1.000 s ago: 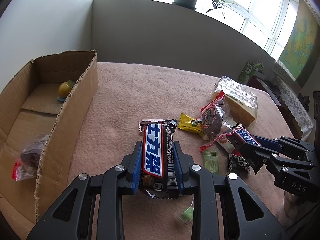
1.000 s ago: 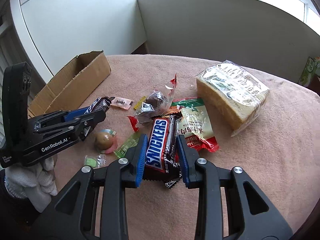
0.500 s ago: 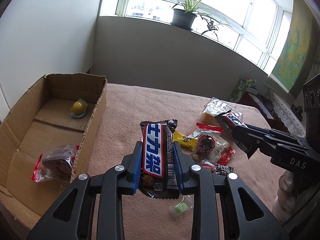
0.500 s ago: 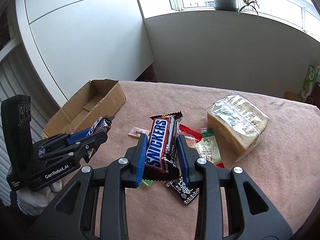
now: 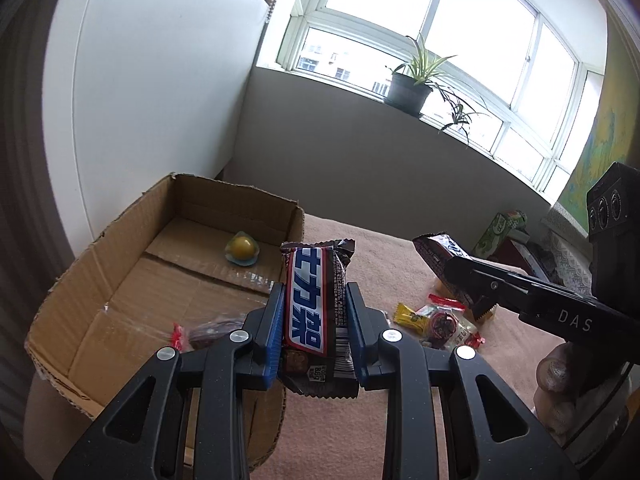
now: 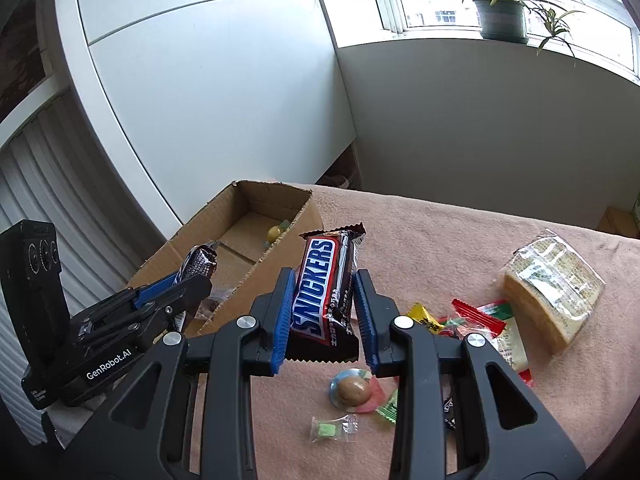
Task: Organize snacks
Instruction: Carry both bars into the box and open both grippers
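Gripping one Snickers bar each, the left claw (image 5: 316, 320) and right claw (image 6: 323, 312) carry them above the pink-covered bench (image 6: 460, 240); the cardboard box (image 5: 132, 264), ahead-left of both, looks their likely destination, already holding two snacks.

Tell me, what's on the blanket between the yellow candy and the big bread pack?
In the right wrist view, red and green snack packets lie between the yellow candy and the bread pack.
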